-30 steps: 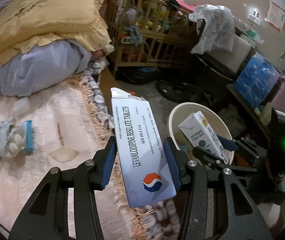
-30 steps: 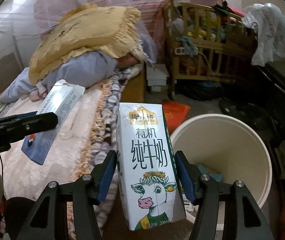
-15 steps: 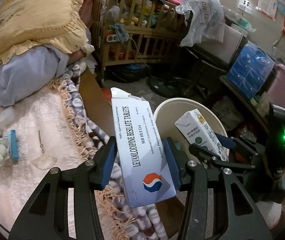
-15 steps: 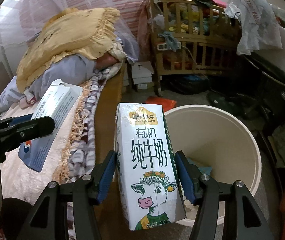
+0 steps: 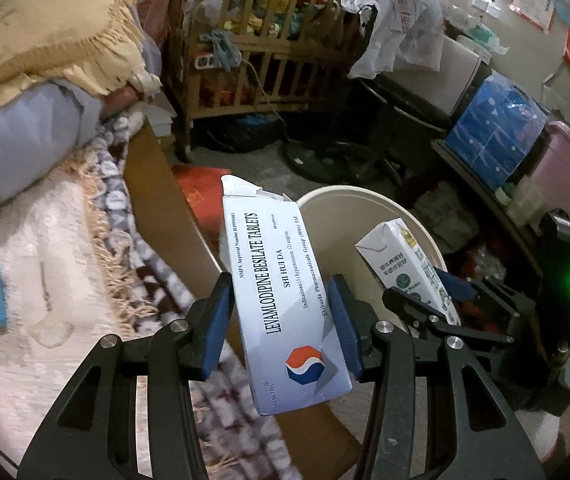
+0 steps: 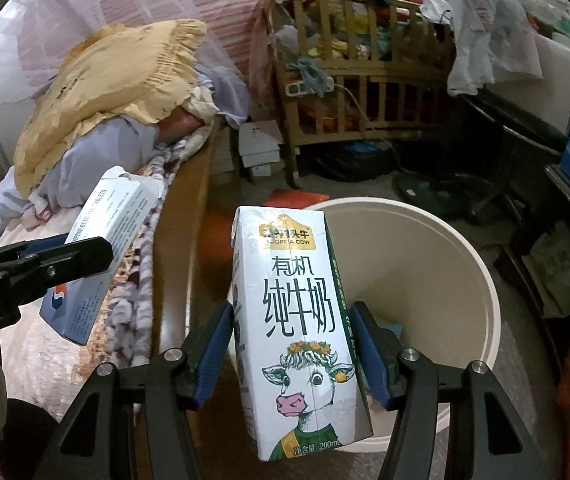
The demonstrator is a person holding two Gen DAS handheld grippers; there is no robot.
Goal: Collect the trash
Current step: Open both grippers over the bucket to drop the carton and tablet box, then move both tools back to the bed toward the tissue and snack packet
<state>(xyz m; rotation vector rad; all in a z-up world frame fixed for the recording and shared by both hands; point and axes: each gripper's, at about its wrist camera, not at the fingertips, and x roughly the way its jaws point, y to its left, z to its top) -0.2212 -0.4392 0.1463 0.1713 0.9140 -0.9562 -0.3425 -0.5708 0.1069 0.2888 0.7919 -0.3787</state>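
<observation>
The left claw (image 5: 283, 316) clamps a light, crushable white-and-blue cardboard tablet box (image 5: 285, 300) by its long sides, the right claw (image 6: 291, 344) a stiffer, probably empty white milk carton (image 6: 299, 332); both hang near the cream plastic bucket's (image 6: 481, 280) rim beside the bed's (image 5: 45, 272) edge.

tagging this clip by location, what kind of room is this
Most likely a cluttered bedroom at home: a bed with a frilled yellow pillow, and a wooden baby crib piled with clothes against the wall.
</observation>
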